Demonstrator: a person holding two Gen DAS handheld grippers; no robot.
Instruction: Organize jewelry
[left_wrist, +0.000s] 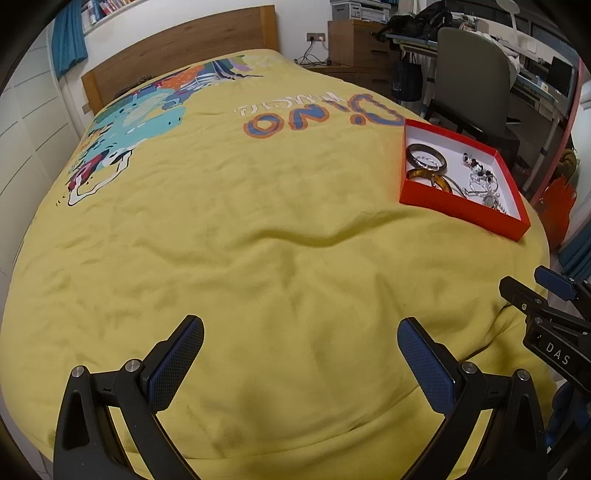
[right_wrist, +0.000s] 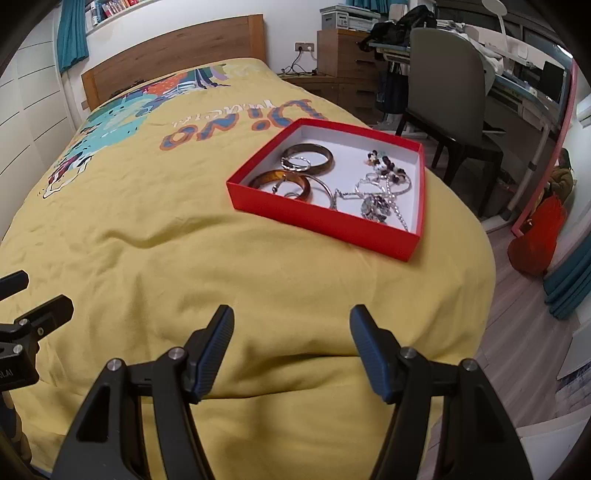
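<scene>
A shallow red box (right_wrist: 317, 221) (left_wrist: 458, 212) with a white inside lies on the yellow bedspread near the bed's right edge. In it lie a dark brown bangle (right_wrist: 325, 157) (left_wrist: 413, 149), an amber bangle (right_wrist: 267, 177) (left_wrist: 439, 182), thin silver rings (right_wrist: 295, 162), a beaded piece (right_wrist: 388, 166) and a tangle of silver chains (right_wrist: 376, 201) (left_wrist: 484, 192). My left gripper (left_wrist: 300, 334) hangs open over bare bedspread, well short and left of the box. My right gripper (right_wrist: 291, 321) is open too, with nothing between its fingers, just short of the box.
The yellow bedspread (left_wrist: 258, 229) carries a cartoon print and "DINO" lettering (right_wrist: 236, 123) toward the wooden headboard (left_wrist: 184, 40). Right of the bed stand a grey chair (right_wrist: 450, 107), a cluttered desk (right_wrist: 517, 81) and a wooden drawer unit (right_wrist: 343, 51). Wooden floor (right_wrist: 517, 295) lies beyond the bed edge.
</scene>
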